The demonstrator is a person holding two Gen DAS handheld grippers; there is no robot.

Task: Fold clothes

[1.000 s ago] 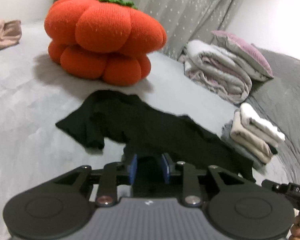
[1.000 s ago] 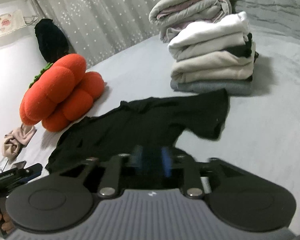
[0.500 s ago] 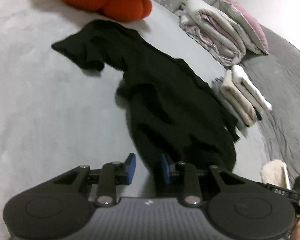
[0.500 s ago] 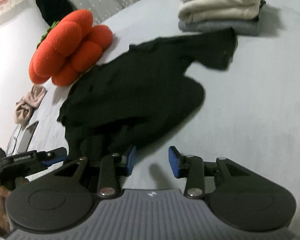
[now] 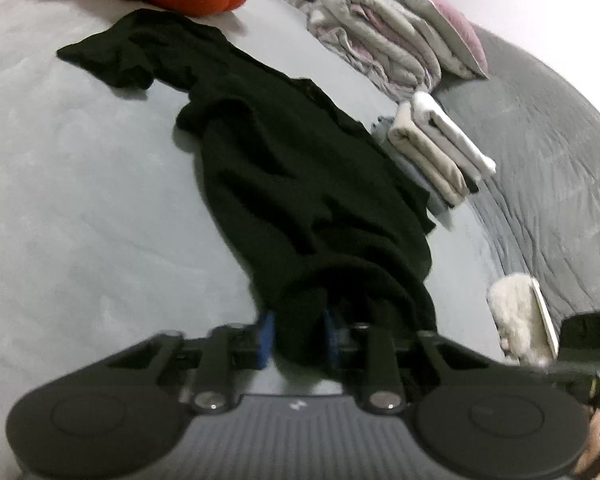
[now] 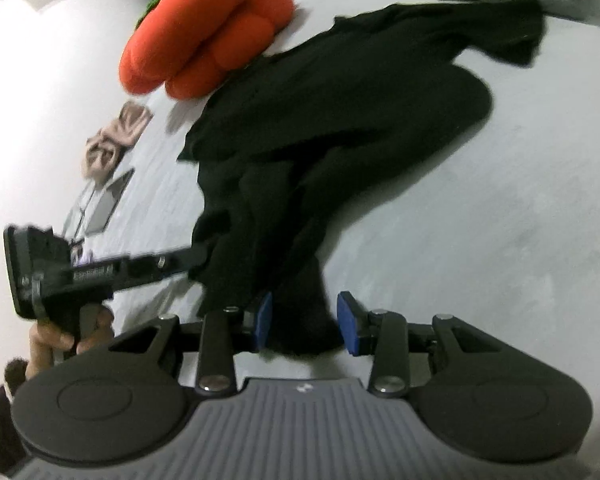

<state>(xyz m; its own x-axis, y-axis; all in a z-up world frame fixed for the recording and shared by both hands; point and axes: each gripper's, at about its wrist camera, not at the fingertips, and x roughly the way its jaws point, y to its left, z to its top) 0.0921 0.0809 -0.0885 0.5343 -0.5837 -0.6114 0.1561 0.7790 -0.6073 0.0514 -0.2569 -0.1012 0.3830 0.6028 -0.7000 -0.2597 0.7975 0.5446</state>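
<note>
The left hand-held gripper [image 5: 296,338] is seen at the near edge of its own view, its blue pads [image 5: 265,338] having just been closing; they are now pressed onto a bunched fold of the black garment [image 5: 296,184], which is pinched between them at its near end. The right hand-held gripper [image 6: 305,324] has also just been closing. Its blue pads [image 6: 347,326] are still spread apart, with a near corner of the same black garment [image 6: 340,128] lying between them; the cloth touches the left pad, while a gap is seen at the right pad.

The garment is spread on the pale grey bed [image 5: 72,184], stretched from the two grippers towards the far side, where one sleeve lies out to the left. Just beyond its far end an orange pumpkin-shaped cushion [image 6: 204,28] is set on the bed. To the right of the garment, just beside its edge, a stack of folded clothes [image 5: 436,148] is placed, and further off a rolled pale blanket [image 5: 384,36] with a pink-topped pillow. In the right wrist view the left gripper's black body is seen at the left, held by a hand [image 6: 64,340], and a crumpled beige cloth [image 6: 112,140] lies well to the far left.
</note>
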